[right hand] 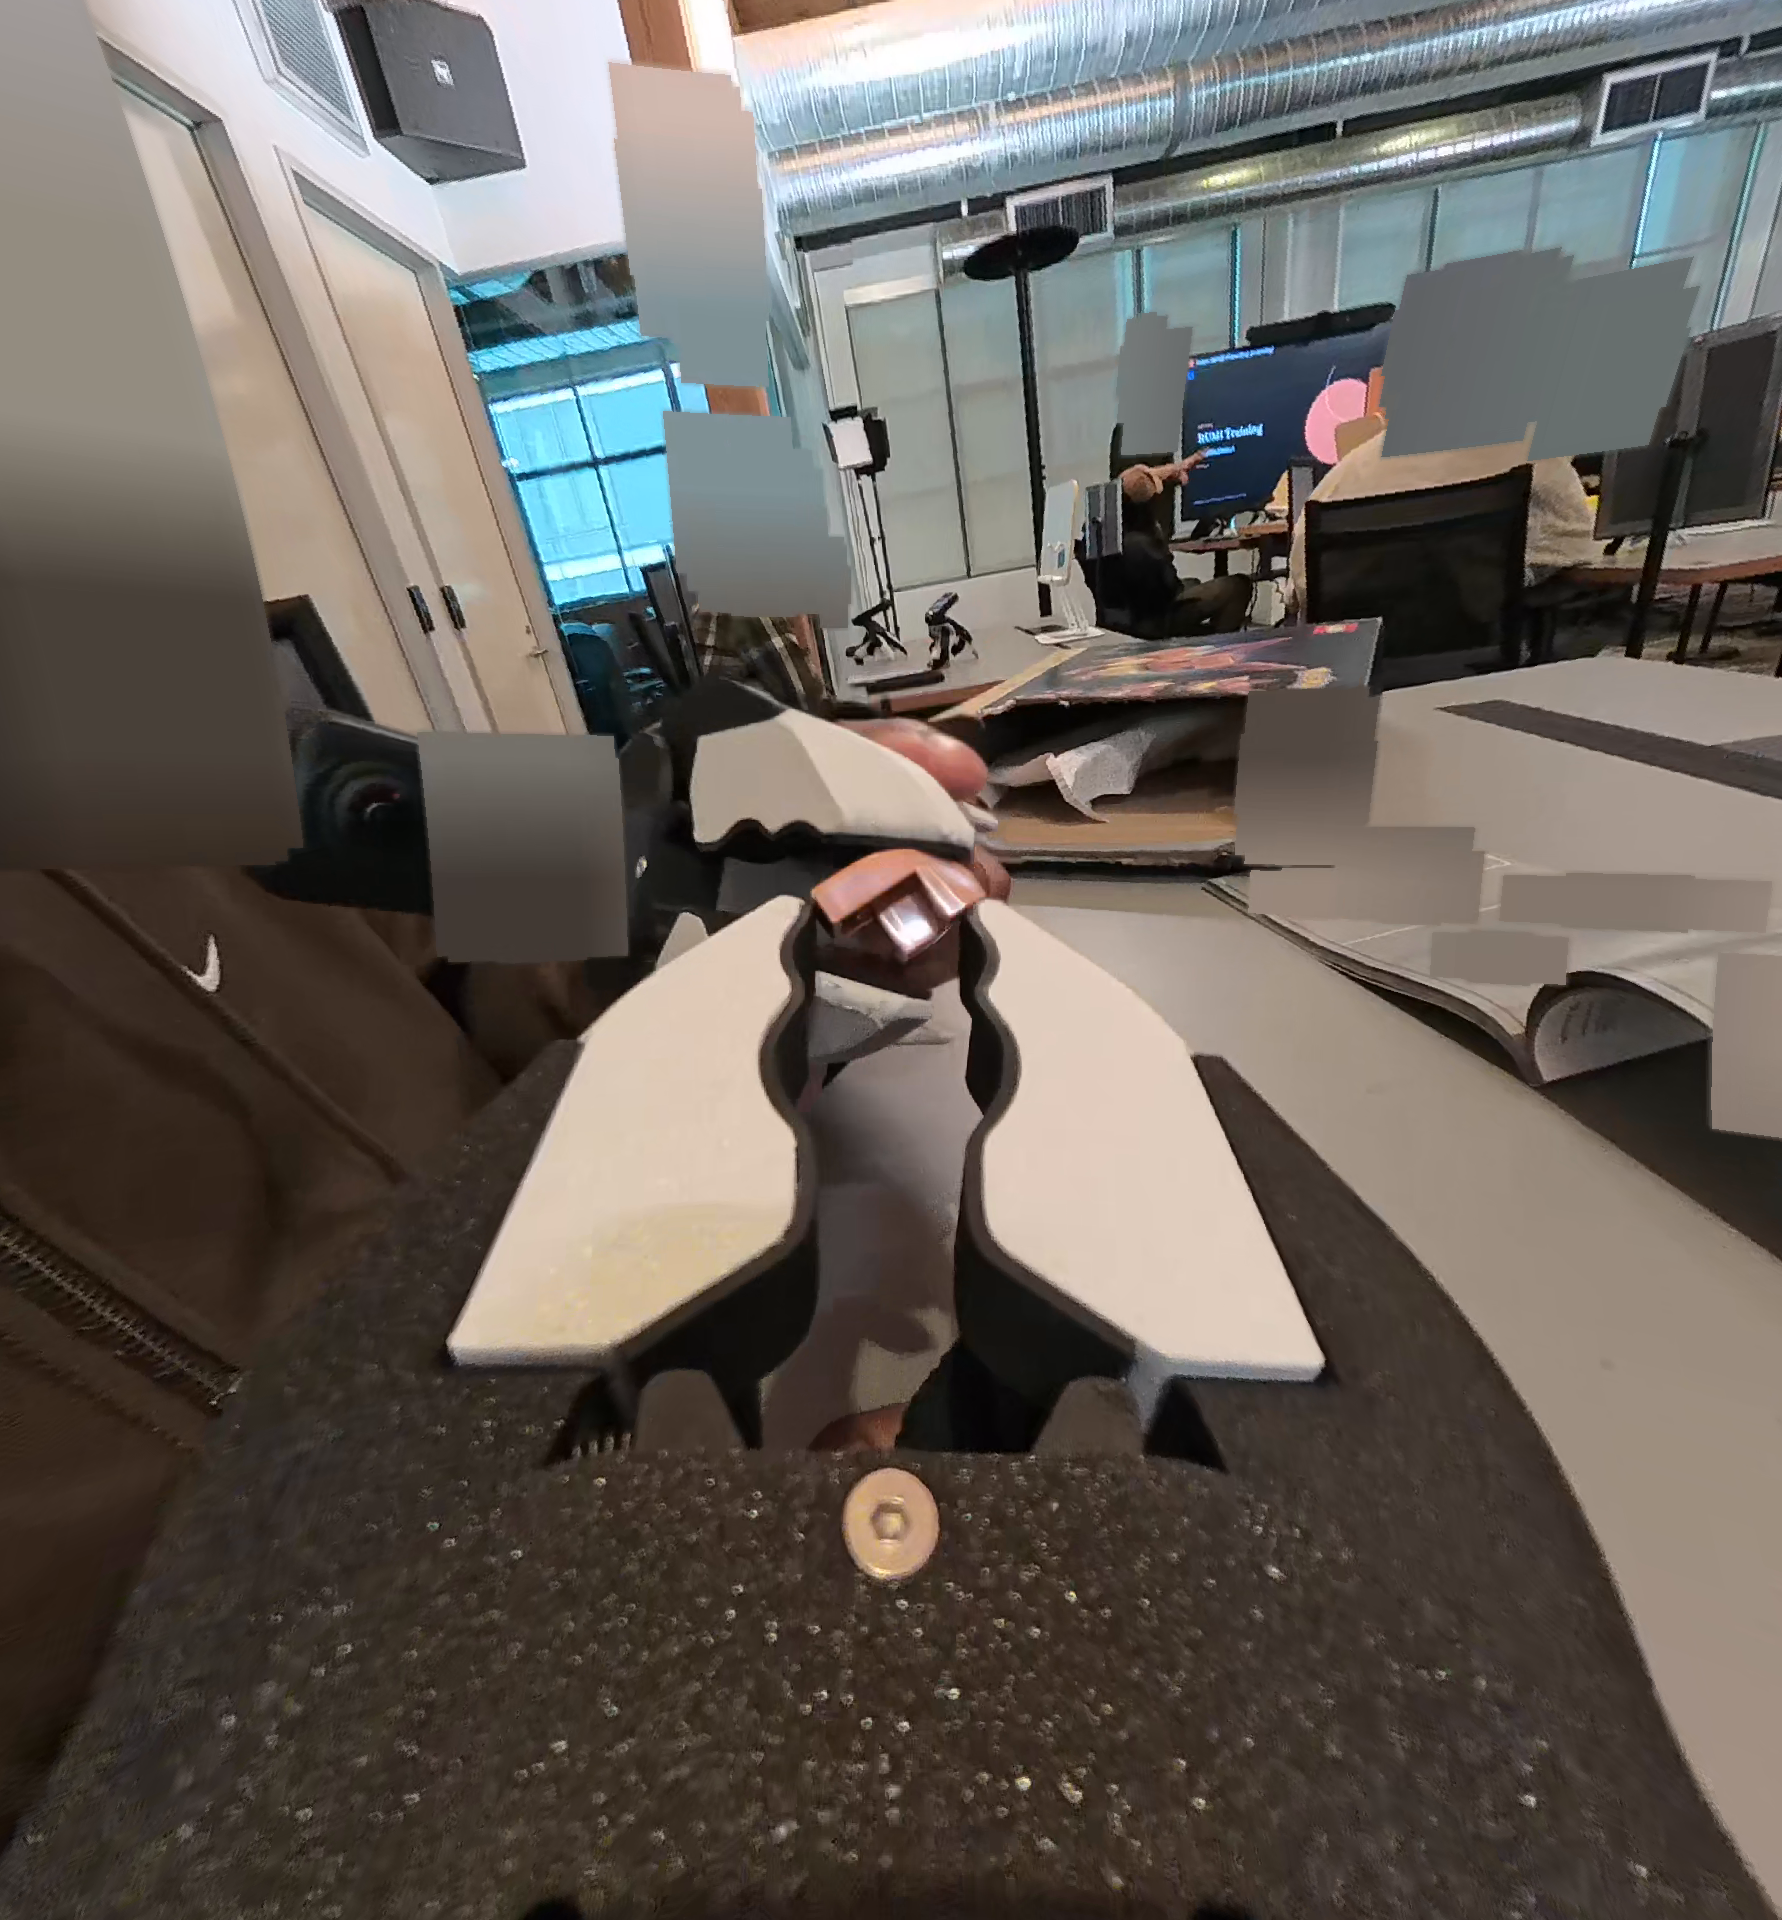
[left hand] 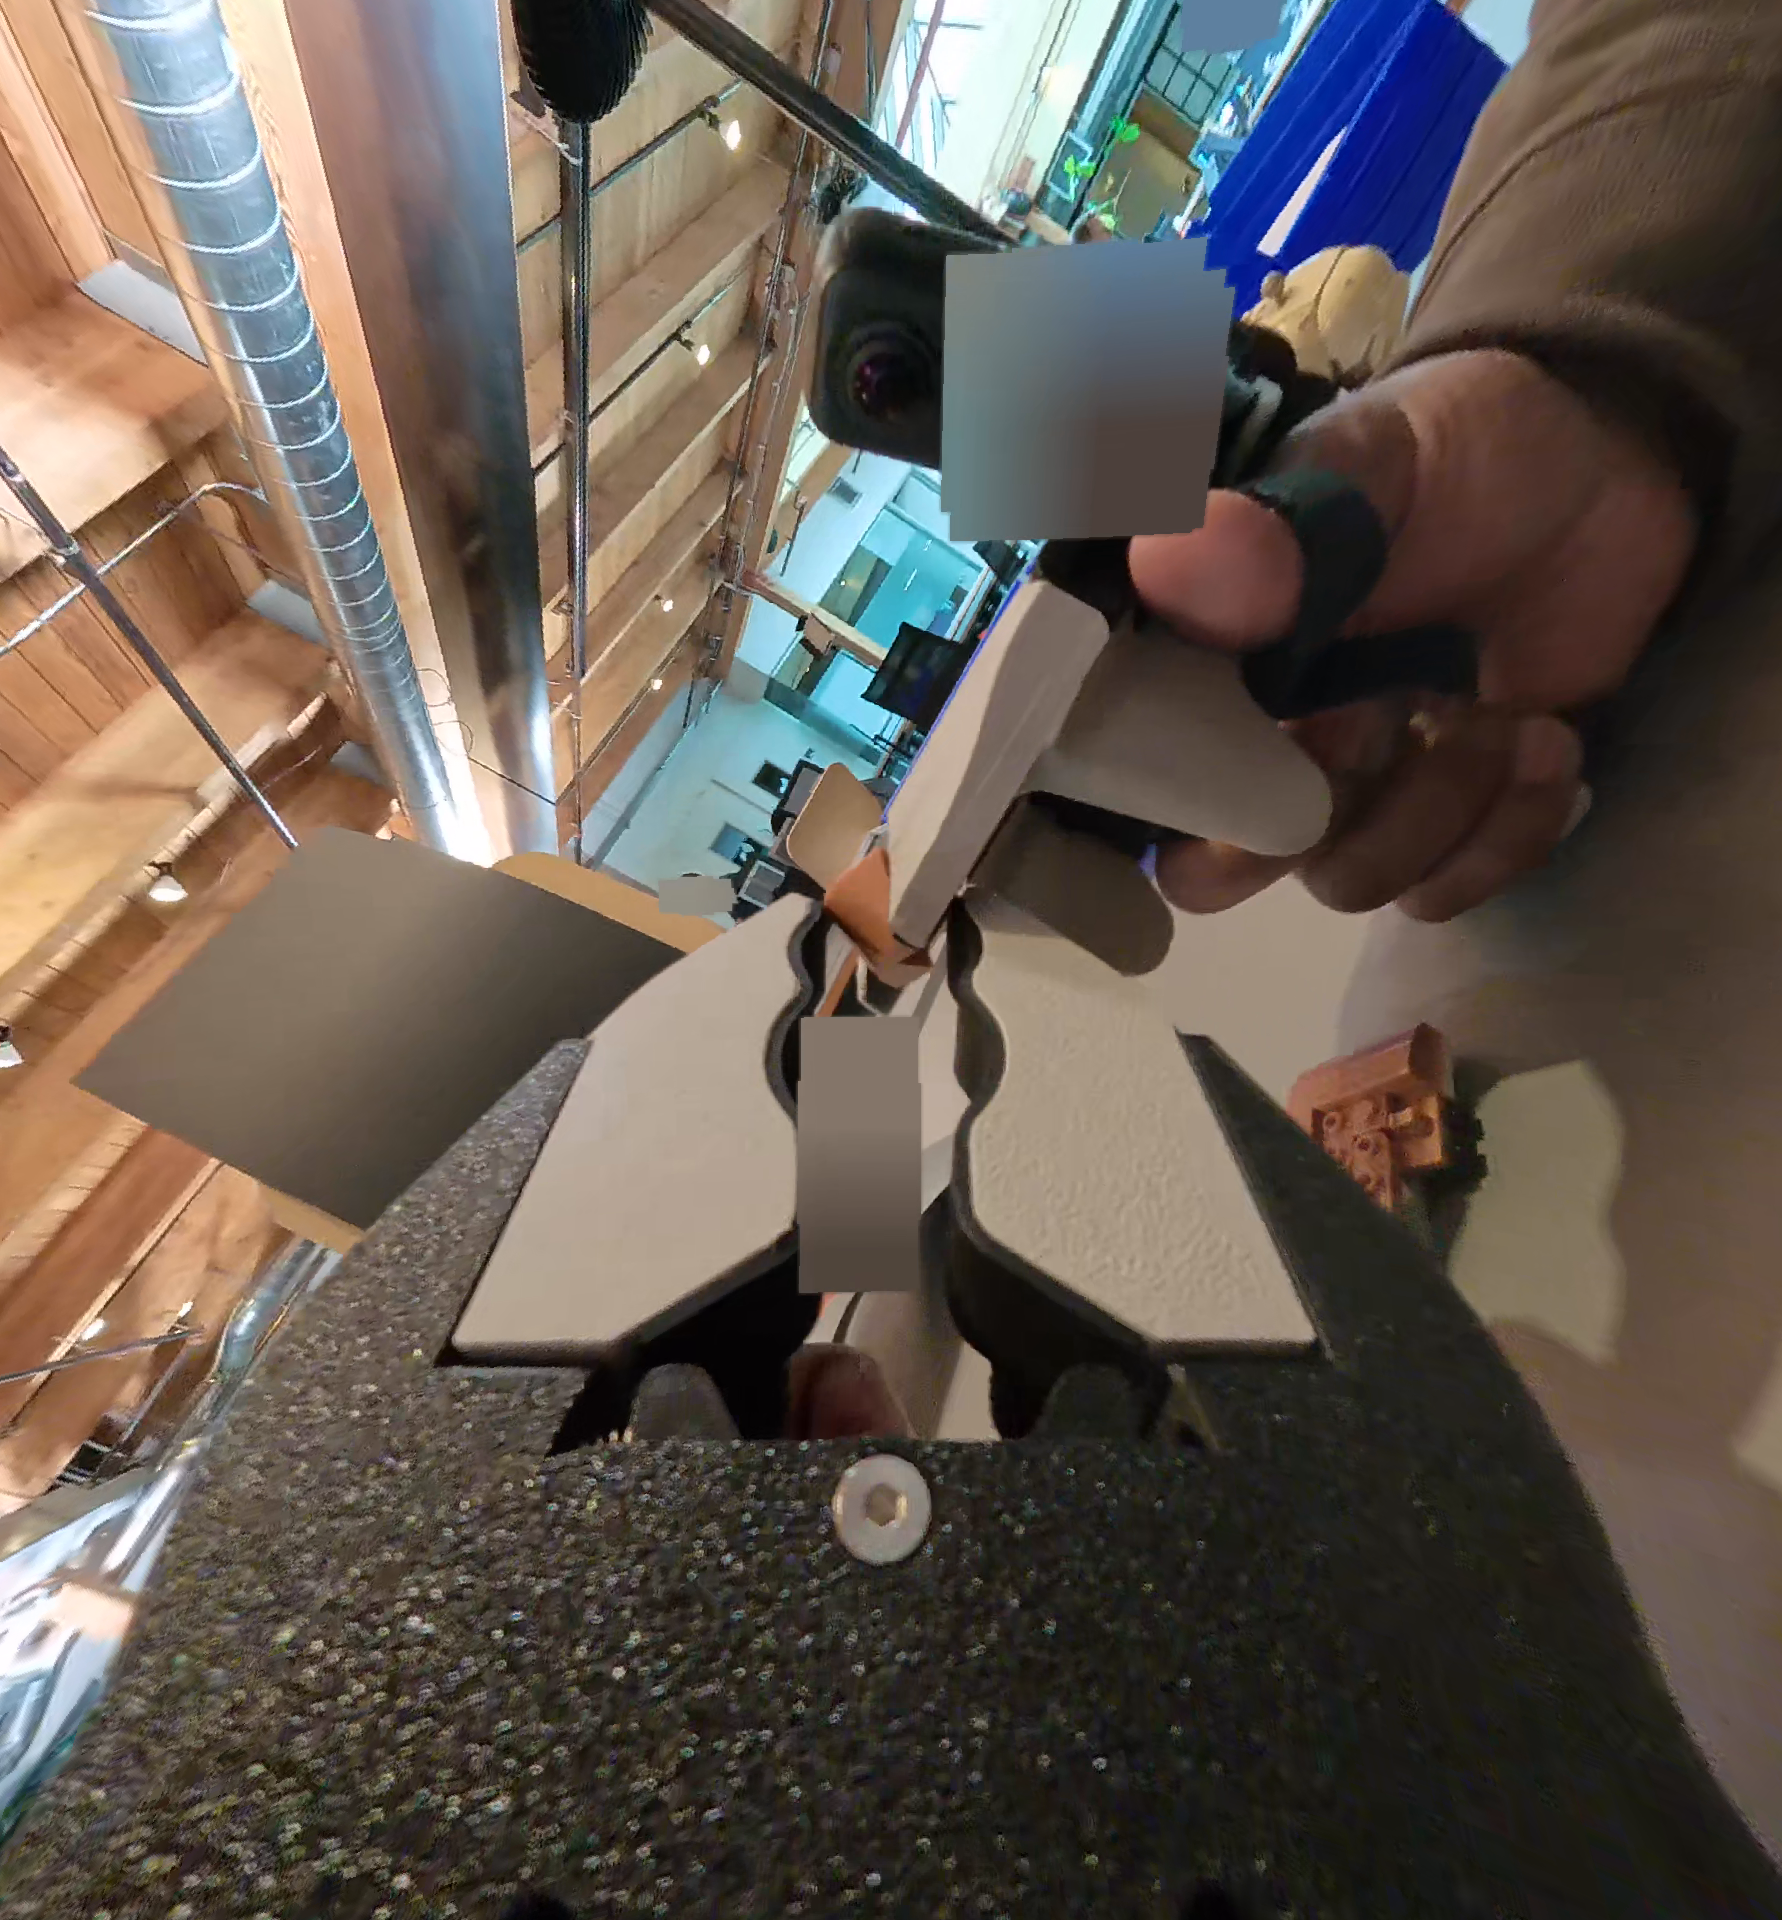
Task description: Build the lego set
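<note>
My left gripper (left hand: 882, 920) is held up and tilted, its tips closed on a small brown lego piece (left hand: 874, 928). My right gripper reaches in from the upper right, held by a hand (left hand: 1469, 644), and its white fingers (left hand: 991, 769) meet the same piece. In the right wrist view my right gripper (right hand: 887, 920) is shut on the brown lego piece (right hand: 892, 909) at its tips. The left gripper's fingers (right hand: 825, 790) touch the piece from behind. A partly built brown lego assembly (left hand: 1375, 1122) lies on the white table (left hand: 1282, 966).
An open lego box (right hand: 1178, 665) with paper bags stands at the back of the grey table (right hand: 1282, 1143). An open instruction booklet (right hand: 1489, 966) lies to the right. The person's brown jacket (right hand: 139, 1091) fills the left. People and screens are far behind. Both grippers' tips are close together, under 4 cm apart.
</note>
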`<state>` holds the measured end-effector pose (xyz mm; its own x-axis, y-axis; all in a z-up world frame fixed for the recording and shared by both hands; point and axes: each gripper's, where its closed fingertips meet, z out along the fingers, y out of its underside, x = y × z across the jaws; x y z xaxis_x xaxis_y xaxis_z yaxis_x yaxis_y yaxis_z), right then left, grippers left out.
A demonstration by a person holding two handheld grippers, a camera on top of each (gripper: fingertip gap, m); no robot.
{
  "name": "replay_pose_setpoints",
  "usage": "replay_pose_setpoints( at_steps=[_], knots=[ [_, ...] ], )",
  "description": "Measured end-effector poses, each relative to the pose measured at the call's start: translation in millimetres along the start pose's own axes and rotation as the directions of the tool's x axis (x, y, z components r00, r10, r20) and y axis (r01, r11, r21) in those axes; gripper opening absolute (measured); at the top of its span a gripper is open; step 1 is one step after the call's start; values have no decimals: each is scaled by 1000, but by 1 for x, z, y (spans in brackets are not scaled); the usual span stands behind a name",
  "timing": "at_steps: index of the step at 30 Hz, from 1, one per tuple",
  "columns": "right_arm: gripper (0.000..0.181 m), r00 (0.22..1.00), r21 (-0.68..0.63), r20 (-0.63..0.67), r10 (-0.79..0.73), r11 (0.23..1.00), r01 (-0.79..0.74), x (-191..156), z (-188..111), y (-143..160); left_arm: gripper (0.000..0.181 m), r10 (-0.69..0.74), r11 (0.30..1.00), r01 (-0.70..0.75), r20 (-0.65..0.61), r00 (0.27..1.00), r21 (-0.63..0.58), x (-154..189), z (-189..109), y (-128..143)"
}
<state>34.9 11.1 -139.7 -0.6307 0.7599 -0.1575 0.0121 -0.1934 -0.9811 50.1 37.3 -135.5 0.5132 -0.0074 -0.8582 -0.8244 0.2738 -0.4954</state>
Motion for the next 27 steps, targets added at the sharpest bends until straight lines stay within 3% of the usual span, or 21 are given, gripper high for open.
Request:
replay_pose_setpoints(
  at_steps=[5, 9, 15, 23, 27],
  knots=[
    [40, 995, -135, -53, -86, 988, 78, 11, -3, 8, 20, -16, 1000, 16, -45, 999, -18, 7, 0, 5],
    [49, 978, -309, -29, -206, 932, 187, 18, -15, 23, 20, 22, 998, -31, -149, 989, -61, 27, 0, 16],
    [51, 982, -425, 31, -189, 886, 184, 15, -25, 49, 12, 3, 994, -23, -194, 981, -105, 32, -2, 28],
    [51, 967, -717, 59, -248, 663, 214, 35, -49, 96, 12, -49, 974, -42, -388, 920, -224, 60, -11, 59],
    [48, 974, -784, 72, -214, 592, 188, 34, -54, 112, 12, -122, 960, -13, -464, 877, -278, 68, -14, 69]
  ],
)
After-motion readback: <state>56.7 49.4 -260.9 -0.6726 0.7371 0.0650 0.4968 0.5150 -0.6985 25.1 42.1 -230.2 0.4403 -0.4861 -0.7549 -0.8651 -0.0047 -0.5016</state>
